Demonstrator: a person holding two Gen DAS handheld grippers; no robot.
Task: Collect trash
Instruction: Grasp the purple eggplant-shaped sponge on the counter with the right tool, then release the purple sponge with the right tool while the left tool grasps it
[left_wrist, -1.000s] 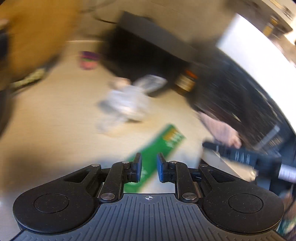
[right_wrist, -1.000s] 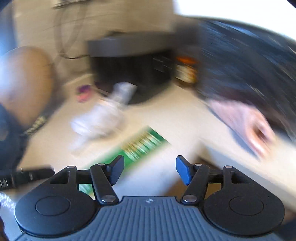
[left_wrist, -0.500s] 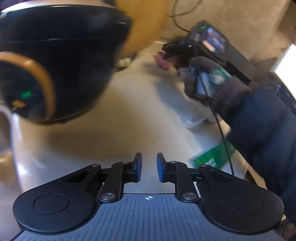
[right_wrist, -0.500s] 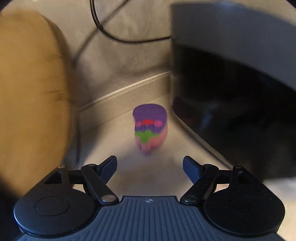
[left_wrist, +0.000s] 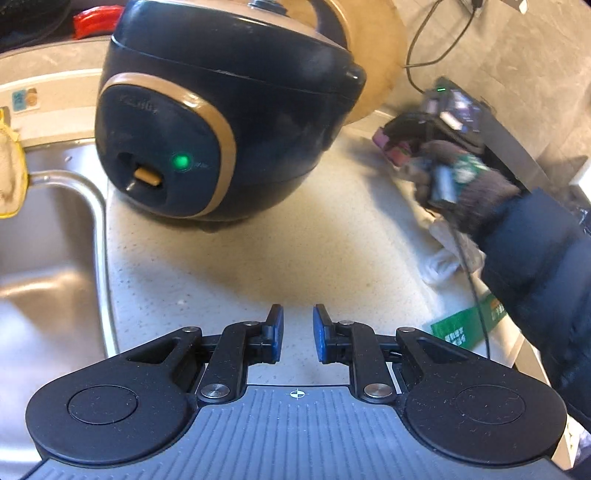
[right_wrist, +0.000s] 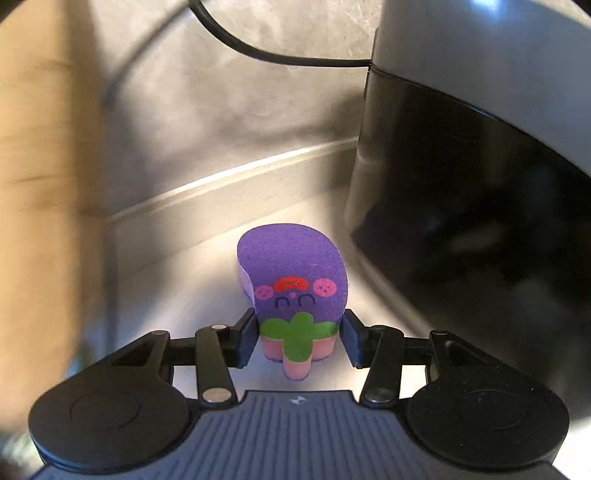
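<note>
The dark appliance (right_wrist: 480, 206) walls my right side and the wooden board (right_wrist: 37, 184) my left, so I should lift the purple sponge (right_wrist: 295, 295) straight back out of this corner. My right gripper (right_wrist: 299, 338) is closing, the sponge's lower end between its pads; I want a centred squeeze. My left gripper (left_wrist: 298, 334), nearly closed and empty, hovers over open counter (left_wrist: 258, 266) beside the sink (left_wrist: 48, 240).
</note>
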